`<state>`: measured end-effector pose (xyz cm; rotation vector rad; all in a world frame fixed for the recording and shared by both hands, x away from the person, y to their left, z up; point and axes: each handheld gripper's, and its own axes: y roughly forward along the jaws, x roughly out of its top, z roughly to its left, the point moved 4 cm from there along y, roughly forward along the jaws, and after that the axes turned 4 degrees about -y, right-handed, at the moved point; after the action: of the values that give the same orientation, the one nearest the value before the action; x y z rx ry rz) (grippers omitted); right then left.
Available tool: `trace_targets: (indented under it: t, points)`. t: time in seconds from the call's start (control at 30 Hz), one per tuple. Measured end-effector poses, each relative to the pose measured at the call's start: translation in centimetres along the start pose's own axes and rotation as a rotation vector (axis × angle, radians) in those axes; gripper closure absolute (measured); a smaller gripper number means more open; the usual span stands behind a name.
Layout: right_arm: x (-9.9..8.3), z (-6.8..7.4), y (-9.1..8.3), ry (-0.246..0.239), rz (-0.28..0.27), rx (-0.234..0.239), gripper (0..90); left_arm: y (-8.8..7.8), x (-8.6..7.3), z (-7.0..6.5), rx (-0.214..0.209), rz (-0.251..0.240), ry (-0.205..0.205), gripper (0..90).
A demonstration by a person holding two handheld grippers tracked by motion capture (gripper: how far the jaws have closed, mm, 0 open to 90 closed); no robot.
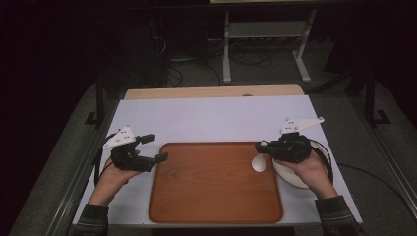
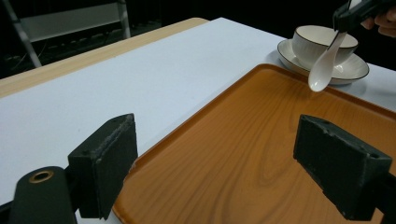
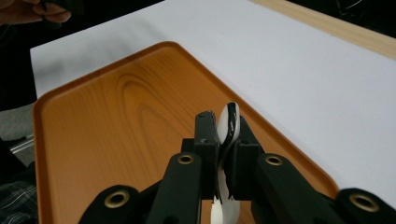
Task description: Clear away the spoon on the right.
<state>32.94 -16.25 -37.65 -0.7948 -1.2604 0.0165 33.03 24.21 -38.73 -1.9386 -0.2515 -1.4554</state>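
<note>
1. nearest the lens in the left gripper view, the left gripper (image 2: 224, 175) showed its two black jaws spread wide across the bottom of the frame, with nothing between them but the grain of the wooden tray (image 2: 243, 154).
2. in the right gripper view, the right gripper (image 3: 223, 133) had its jaws pressed together on the handle of a white ceramic spoon (image 3: 229, 122), seen edge-on at the lower centre of the frame.
3. in the high view the spoon's bowl (image 1: 258, 164) hung over the right edge of the tray (image 1: 211, 182), just below the right gripper (image 1: 261, 147) at centre right.
4. in the left gripper view the spoon (image 2: 324, 65) hung bowl-down at the upper right, above the tray's far corner and in front of a white cup (image 2: 322, 44).
5. the cup stood on a white saucer (image 2: 352, 71) on the white table cover (image 2: 140, 79), just beside the tray.
6. in the high view the left gripper (image 1: 150, 148) sat at the tray's left edge, centre left, held in the person's left hand (image 1: 115, 174).
7. the right hand (image 1: 310, 169) covered much of the saucer (image 1: 290, 178) there.
</note>
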Motion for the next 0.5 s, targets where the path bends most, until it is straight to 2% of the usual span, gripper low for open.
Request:
trace_targets:
  t: [0.3, 0.5]
  points:
    - [-0.7, 0.8, 1.9, -0.01, 0.066, 0.041, 83.9, 0.0, 0.0, 0.0, 0.0, -0.002, 0.001, 13.1]
    - [-0.9, 1.0, 2.6, -0.022, 0.09, 0.054, 83.9, 0.0, 0.0, 0.0, -0.001, 0.001, 0.001, 13.1]
